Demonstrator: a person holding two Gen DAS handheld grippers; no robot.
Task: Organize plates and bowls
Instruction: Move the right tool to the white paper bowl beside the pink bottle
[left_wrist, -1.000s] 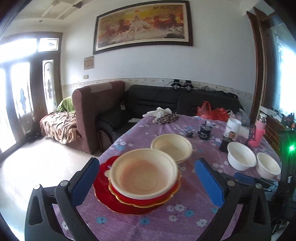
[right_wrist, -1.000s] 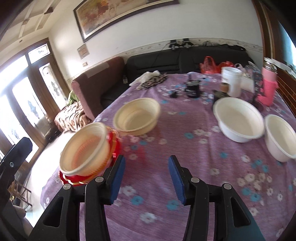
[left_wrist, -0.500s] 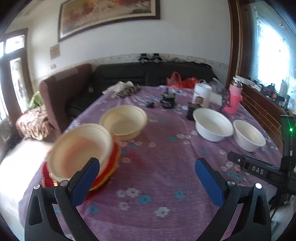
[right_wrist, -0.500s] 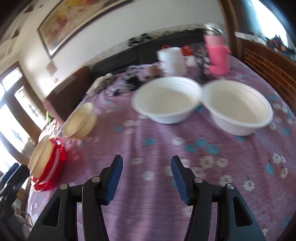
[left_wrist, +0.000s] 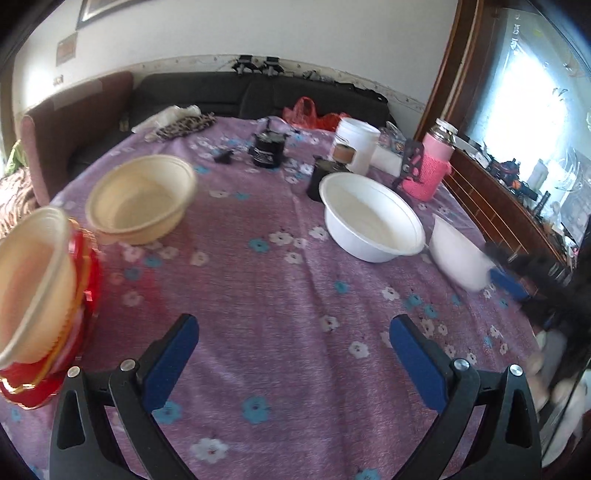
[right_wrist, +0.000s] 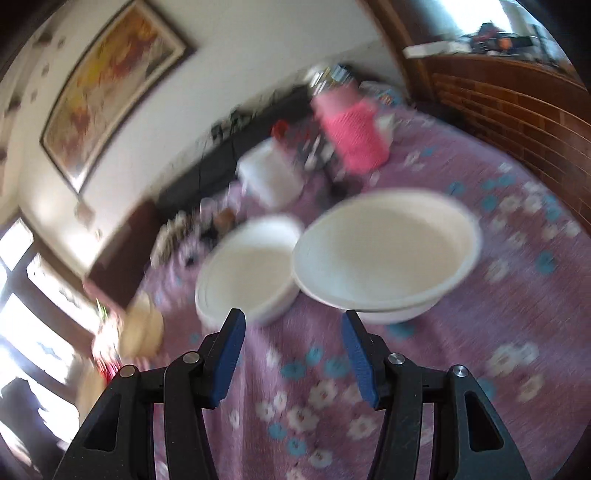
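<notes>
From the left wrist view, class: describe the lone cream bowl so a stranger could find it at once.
Start at the round table with the purple flowered cloth. On its left, behind the red plates, the cream bowl sits alone on the cloth. The other cream bowl rests on the plates, and the two right-hand bowls are white.

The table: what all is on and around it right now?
White bowls: two, side by side, right half of the table.
Cream bowl: one, alone, left of centre.
Stacked cream bowl: one, on the red plates.
Red plates: a stack, count unclear, left edge.
Tablecloth: one, purple with flowers.
White tub: one, far side.
Pink bottle: one, far right.
Black jar: one, far middle.
Red bag: one, far edge.
Sofa: one, dark, behind the table.
Left gripper: black with blue pads, open, empty.
Right gripper: same, open, empty, facing the white bowls.
</notes>
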